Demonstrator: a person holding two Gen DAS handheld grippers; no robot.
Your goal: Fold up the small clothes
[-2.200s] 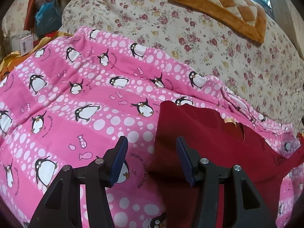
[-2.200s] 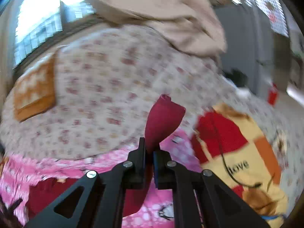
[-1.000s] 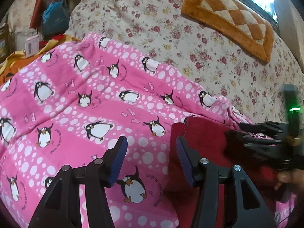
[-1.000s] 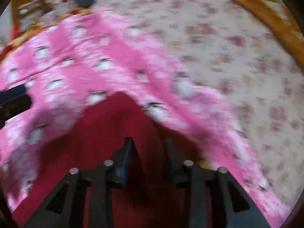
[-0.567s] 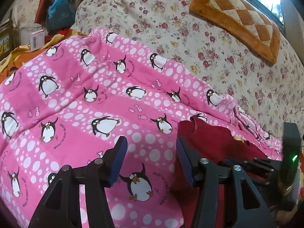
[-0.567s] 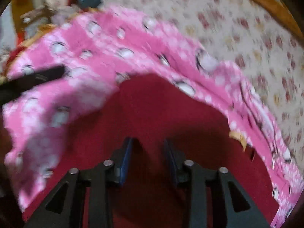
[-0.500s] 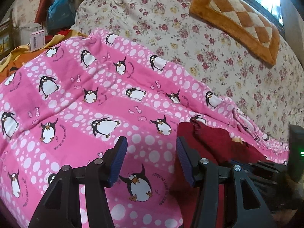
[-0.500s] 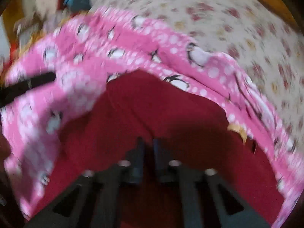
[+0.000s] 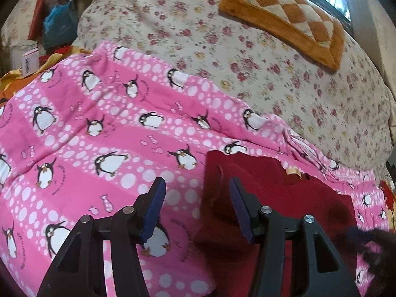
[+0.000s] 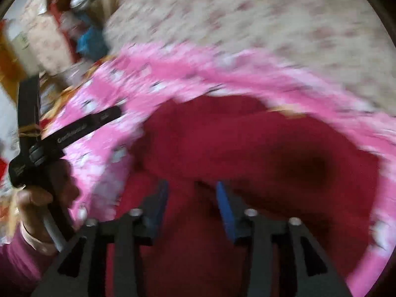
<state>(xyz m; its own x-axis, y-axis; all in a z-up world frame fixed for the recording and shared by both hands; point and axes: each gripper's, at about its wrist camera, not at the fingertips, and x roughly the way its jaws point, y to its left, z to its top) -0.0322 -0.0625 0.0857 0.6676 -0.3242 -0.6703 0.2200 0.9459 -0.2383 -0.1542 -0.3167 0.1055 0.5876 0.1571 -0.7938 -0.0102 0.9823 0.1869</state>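
A dark red garment (image 9: 267, 193) lies folded on a pink penguin blanket (image 9: 104, 133); it also fills the middle of the blurred right wrist view (image 10: 235, 143). My left gripper (image 9: 196, 198) is open and empty, its right finger over the garment's left edge, its left finger over the blanket. My right gripper (image 10: 191, 198) is open and empty, low over the red garment. The left gripper also shows at the left of the right wrist view (image 10: 74, 131), held in a hand.
A floral bedspread (image 9: 247, 49) lies beyond the blanket, with an orange checked mat (image 9: 289, 17) at the back right. Bags and clutter (image 9: 57, 24) stand at the back left. A dark blurred shape (image 9: 371, 245) sits at the lower right.
My right gripper let go of the red garment, shut briefly over it, then opened again and drew back. The garment now lies folded over. The left gripper shifted slightly.
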